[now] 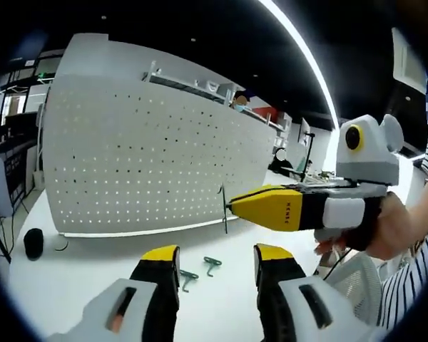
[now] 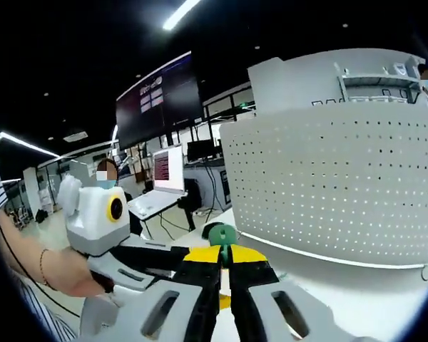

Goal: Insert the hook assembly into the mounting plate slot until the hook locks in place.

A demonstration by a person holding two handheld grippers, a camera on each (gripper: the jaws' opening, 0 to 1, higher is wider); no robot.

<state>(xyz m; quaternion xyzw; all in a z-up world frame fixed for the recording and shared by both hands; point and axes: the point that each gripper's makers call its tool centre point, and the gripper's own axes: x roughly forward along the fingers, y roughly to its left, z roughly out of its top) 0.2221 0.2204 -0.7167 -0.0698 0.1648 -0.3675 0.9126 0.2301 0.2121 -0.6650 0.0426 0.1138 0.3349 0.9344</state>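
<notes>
Right gripper view, hook [image 2: 223,234] mostly jaw-hidden

Hidden and unclear parts

The green hook [image 2: 224,235] is mostly covered by the closed jaws of the right gripper [image 2: 225,274]; only its round top shows. In the left gripper view, the thin hook [image 1: 223,208] at the right gripper [image 1: 232,205] tip is too small to tell its shape. The pegboard [image 2: 342,185] is cut off at the right edge.
</notes>
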